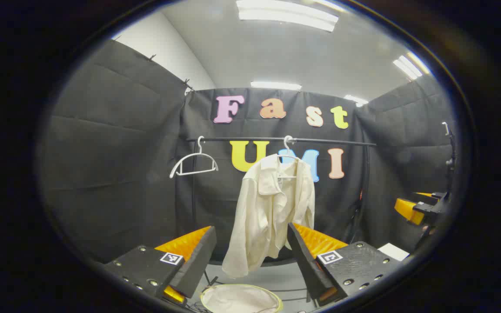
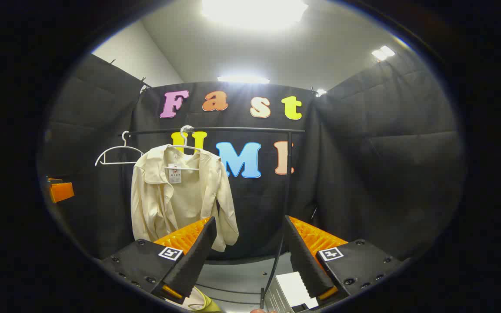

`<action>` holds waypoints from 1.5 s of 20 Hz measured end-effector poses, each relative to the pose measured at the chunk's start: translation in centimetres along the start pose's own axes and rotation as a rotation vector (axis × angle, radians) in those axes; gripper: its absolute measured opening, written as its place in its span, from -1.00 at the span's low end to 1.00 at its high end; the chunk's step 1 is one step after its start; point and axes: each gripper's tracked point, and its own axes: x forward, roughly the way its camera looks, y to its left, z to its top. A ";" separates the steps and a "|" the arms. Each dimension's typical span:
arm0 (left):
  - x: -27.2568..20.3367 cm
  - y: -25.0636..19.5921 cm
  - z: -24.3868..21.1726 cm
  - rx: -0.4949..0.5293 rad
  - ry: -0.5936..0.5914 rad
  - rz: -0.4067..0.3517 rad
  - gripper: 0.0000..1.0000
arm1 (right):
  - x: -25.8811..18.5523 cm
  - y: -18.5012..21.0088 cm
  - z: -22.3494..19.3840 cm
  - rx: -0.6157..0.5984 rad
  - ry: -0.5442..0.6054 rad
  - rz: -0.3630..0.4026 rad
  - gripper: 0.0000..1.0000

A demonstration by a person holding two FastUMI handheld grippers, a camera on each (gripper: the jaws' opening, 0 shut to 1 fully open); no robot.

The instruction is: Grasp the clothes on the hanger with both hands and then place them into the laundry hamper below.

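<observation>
So the rail [image 1: 328, 141] runs across the back of the booth, which keeps everything hanging over open floor. The cream shirt [image 1: 272, 208] hangs off a white hanger [image 1: 288, 150] there, draped unevenly with one sleeve trailing low, right above the laundry hamper [image 1: 239, 298], so I'd guess a clean pull drops it straight in. An empty hanger [image 1: 194, 163] sits further left on the rail. Both claws are spread wide and holding nothing: left gripper [image 1: 250, 261] frames the shirt's hem, right gripper [image 2: 248, 256] points off to the shirt's right, well apart from it.
</observation>
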 end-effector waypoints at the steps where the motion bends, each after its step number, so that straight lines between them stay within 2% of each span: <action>1: 0.0 0.0 -0.2 0.000 0.003 0.000 0.92 | 0.1 0.0 -0.1 0.002 0.004 0.002 0.94; 14: 0.5 -0.9 -2.3 -0.008 0.052 -0.035 0.92 | 0.5 0.9 -1.4 0.007 0.059 0.015 0.96; 22: 0.9 -1.3 -1.9 -0.023 0.052 -0.053 0.92 | 0.2 0.5 -1.0 0.014 0.065 -0.007 0.94; 30: 2.3 -2.3 0.1 0.015 0.030 -0.045 0.92 | 1.4 0.9 0.7 0.039 0.033 0.012 0.95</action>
